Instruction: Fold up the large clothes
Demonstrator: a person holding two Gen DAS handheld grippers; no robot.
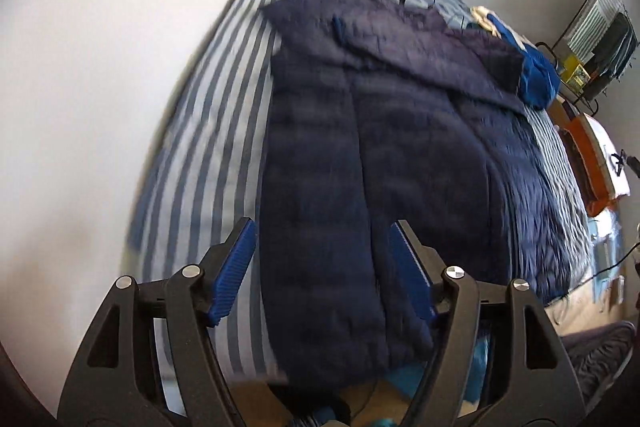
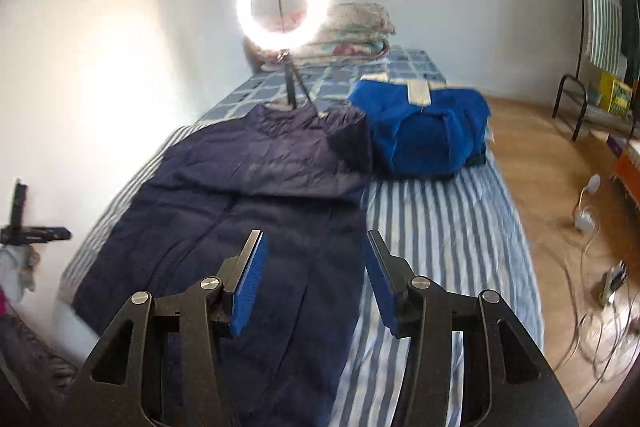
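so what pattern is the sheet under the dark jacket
Blue and white stripes on the sheet, clearest in the right wrist view.

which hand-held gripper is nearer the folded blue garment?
Right, likely. Right hand-held gripper hovers over the coat's right edge, blue garment ahead. Left hand-held gripper is over the coat's left half.

Navy coat (image 1: 380, 155) hem hidden behind fingers (image 1: 236, 275).

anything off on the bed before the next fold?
Ring light tripod stands on the bed, right at the navy jacket's collar, so it could get knocked. Otherwise the jacket lies flat, with the folded blue garment beside it.
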